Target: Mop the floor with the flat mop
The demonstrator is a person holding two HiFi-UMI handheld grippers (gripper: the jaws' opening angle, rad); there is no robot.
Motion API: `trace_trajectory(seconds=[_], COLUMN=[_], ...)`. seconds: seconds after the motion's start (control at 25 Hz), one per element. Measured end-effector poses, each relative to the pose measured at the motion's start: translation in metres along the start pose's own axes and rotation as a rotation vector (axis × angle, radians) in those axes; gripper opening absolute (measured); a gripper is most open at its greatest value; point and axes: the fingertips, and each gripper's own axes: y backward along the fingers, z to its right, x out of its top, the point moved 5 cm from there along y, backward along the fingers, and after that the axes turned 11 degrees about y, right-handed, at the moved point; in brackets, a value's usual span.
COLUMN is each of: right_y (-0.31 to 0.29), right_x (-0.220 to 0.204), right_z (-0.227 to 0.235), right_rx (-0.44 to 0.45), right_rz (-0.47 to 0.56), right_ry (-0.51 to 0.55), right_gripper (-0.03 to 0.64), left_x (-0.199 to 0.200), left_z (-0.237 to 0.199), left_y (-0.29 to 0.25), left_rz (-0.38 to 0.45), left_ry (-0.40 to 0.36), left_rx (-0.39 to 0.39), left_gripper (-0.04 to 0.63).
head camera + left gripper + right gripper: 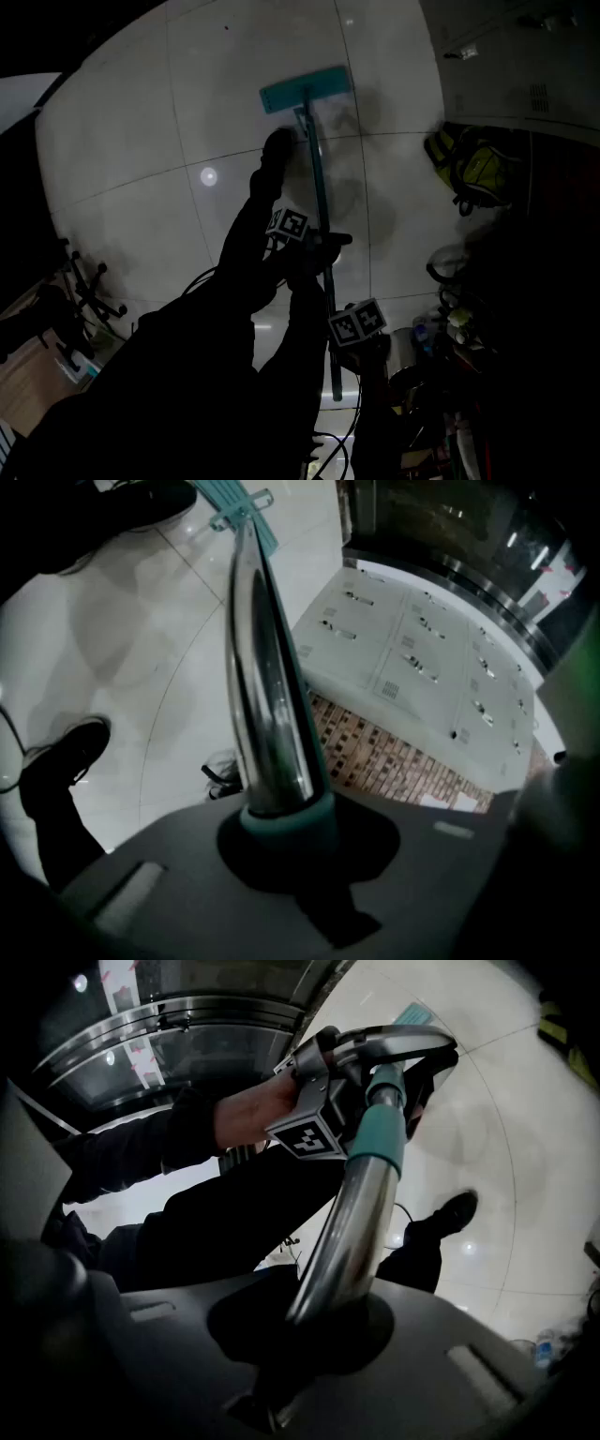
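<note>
The flat mop's teal head (306, 89) lies flat on the pale tiled floor (141, 141), and its pole (322, 202) runs back toward me. My left gripper (317, 247) is shut on the pole at mid-length, its marker cube (289, 223) beside it. Lower on the handle, my right gripper (360, 343) is also shut on it. The left gripper view has the shiny metal pole (267, 686) and a teal collar (286, 819) gripped in the left gripper (291, 847), with the mop head (234, 503) far off. In the right gripper view the right gripper (302, 1327) clamps the pole (352, 1232).
A yellow and black bag (469, 164) lies on the floor at the right, below white lockers (525, 56). Dark clutter (441, 328) crowds the lower right, and a chair base (89, 291) stands at the left. My shoe (66, 757) is on the tiles.
</note>
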Motion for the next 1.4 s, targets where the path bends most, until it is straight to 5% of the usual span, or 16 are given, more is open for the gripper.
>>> trace_trajectory(seconds=[0.52,0.92,1.2,1.4], right_y=[0.025,0.036,0.03,0.023], right_x=[0.296,0.454,0.478,0.405], right_z=[0.006,0.025,0.025,0.016], right_rx=[-0.009,-0.017,-0.031,-0.074], right_rz=[0.063,0.11,0.13,0.108], right_ry=[0.021,0.069,0.085,0.108], right_gripper=[0.051,0.051,0.051,0.051], left_x=[0.237,0.373,0.392,0.329], left_z=[0.16,0.242,0.253,0.228], left_y=[0.089,0.133,0.146,0.129], left_rz=[-0.027,0.075,0.109,0.079], left_ry=[-0.043,-0.103,-0.146,-0.159], left_rx=[-0.018,-0.032,0.001,0.022], left_gripper=[0.041,0.038,0.037,0.035])
